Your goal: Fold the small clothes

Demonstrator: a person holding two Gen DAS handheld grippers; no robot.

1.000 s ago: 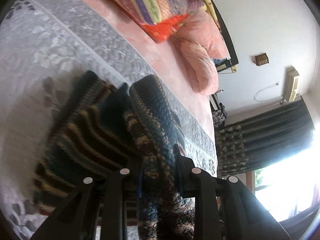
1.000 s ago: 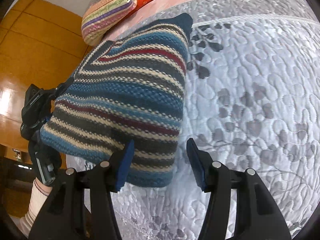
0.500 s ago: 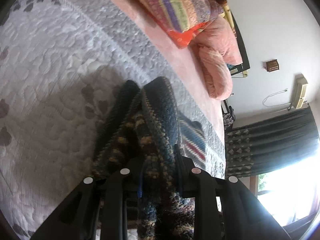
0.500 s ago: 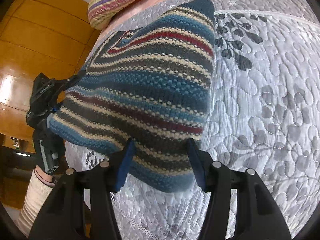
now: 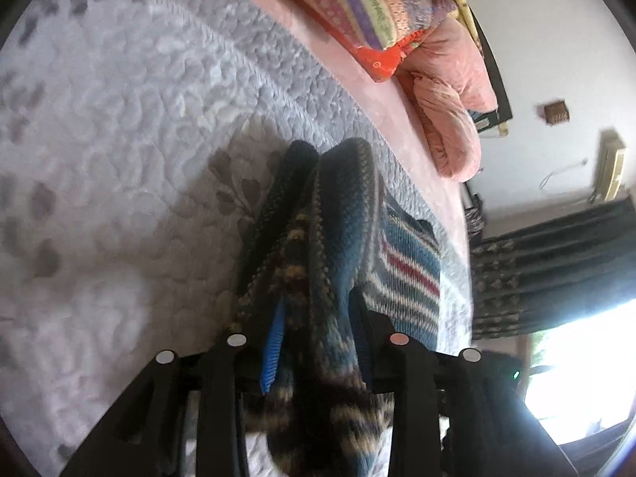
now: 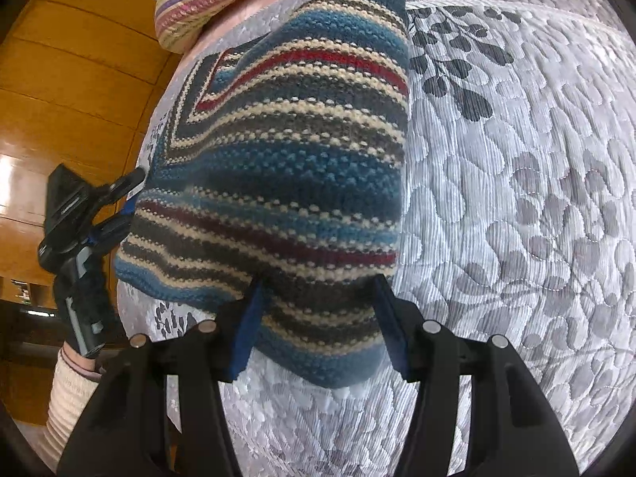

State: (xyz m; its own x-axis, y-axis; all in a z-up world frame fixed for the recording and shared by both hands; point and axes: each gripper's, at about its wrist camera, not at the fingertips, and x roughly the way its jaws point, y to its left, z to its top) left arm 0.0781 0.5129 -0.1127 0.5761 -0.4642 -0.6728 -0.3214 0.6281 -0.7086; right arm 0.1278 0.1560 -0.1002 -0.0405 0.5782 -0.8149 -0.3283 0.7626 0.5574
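Lying on the grey quilted bedspread (image 6: 516, 159), the striped knitted garment (image 6: 286, 167) is partly folded, with 1 layer turned over another. Its bands are blue, cream, grey and red. In the right wrist view it covers the middle of the picture, and its near corner hangs between the 2 fingers of the right gripper (image 6: 318, 318). These fingers stand apart, with blue pads on the inner sides, and the knit passes between them; the pads seem not to press on it, but the cloth hides part of the gap.

The left gripper (image 5: 318, 318) is clamped on a bunched edge of the same garment. In the left wrist view the thick folds of wool (image 5: 330, 238) stand up between its 2 black fingers and fill the space between them, and a blue pad (image 5: 274, 349) shows against the cloth. From the right wrist view this gripper (image 6: 115, 198) is seen at the left edge of the garment, held by a gloved hand (image 6: 79, 298) with a cream ribbed cuff.

Behind the garment a colourful striped pillow (image 5: 357, 4) and a pink pillow (image 5: 449, 119) lie at the head of the bed. Orange wooden panels (image 6: 71, 79) are at the left side, and dark curtains (image 5: 556, 262) hang beside a bright window.
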